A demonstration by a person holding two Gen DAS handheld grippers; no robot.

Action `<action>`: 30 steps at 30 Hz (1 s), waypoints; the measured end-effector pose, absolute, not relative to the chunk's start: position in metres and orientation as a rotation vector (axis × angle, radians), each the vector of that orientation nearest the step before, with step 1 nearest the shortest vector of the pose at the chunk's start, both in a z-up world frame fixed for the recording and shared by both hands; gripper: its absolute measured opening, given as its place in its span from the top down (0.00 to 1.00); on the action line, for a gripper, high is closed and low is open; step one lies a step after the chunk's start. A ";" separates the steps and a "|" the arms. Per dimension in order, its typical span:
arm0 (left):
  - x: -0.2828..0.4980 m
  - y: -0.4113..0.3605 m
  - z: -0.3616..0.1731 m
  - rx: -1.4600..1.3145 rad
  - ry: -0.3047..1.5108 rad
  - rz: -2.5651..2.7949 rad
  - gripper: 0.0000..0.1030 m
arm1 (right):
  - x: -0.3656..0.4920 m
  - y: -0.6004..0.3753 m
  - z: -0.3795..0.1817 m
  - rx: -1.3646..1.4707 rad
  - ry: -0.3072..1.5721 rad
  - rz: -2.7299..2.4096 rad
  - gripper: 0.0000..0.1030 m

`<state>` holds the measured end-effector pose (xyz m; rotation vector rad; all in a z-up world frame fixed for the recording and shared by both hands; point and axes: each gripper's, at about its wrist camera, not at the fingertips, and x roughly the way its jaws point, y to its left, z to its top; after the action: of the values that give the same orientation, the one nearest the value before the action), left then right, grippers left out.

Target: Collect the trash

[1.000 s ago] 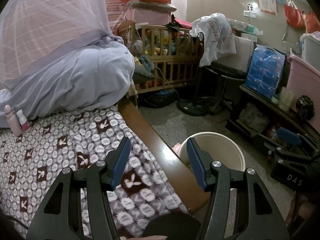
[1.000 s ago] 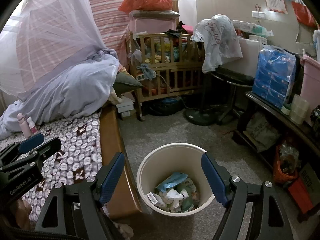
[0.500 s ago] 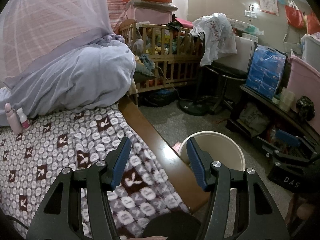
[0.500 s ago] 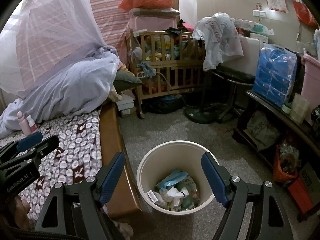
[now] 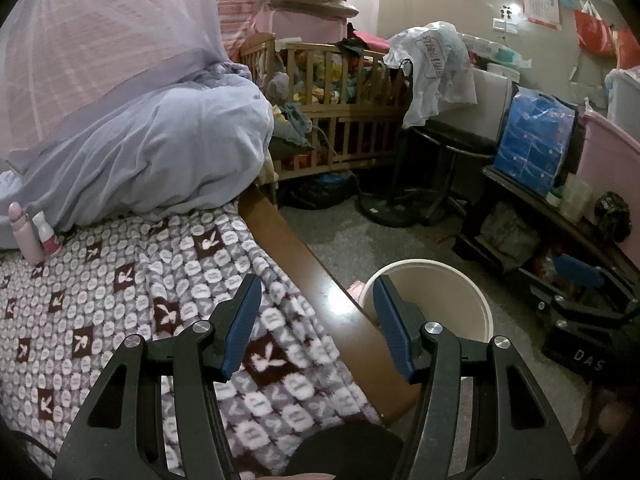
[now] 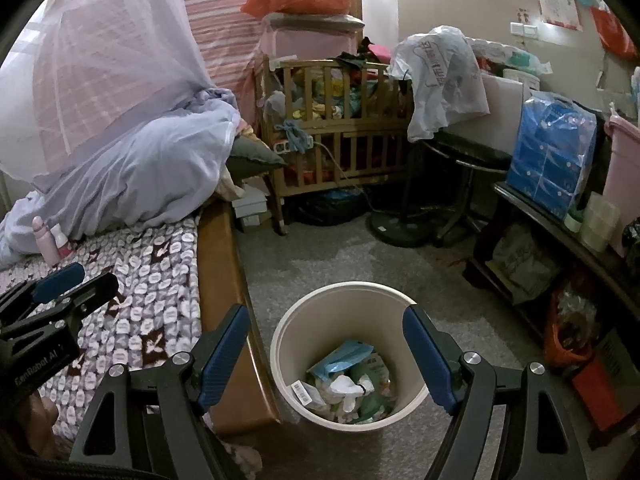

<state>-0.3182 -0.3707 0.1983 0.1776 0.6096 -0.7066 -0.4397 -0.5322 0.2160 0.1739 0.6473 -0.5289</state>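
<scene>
Nothing moved since the earlier frames; both hands static. Left gripper (image 5: 316, 320) fingers spread, empty, over the bed (image 5: 120, 300) edge. Right gripper (image 6: 326, 350) fingers spread wide, empty, above the trash bin (image 6: 288, 344) on the floor beside the bed; trash (image 6: 348, 388) lies inside the bin.

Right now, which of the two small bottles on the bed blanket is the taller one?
The plain pink bottle, the left of the pair. The white-capped bottle touching its right side is shorter, with a darker pink base.
</scene>
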 end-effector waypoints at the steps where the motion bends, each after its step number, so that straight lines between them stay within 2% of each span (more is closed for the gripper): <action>1: -0.318 -0.370 0.198 0.177 0.608 -0.706 0.45 | -0.439 -0.534 0.216 0.176 0.649 -0.529 0.25; 30: -0.315 -0.381 0.193 0.190 0.639 -0.712 0.45 | -0.439 -0.545 0.207 0.201 0.677 -0.529 0.25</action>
<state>-0.3150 -0.3811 0.1927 0.1905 0.6386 -0.7122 -0.4388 -0.5454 0.2072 0.2005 0.6766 -0.5289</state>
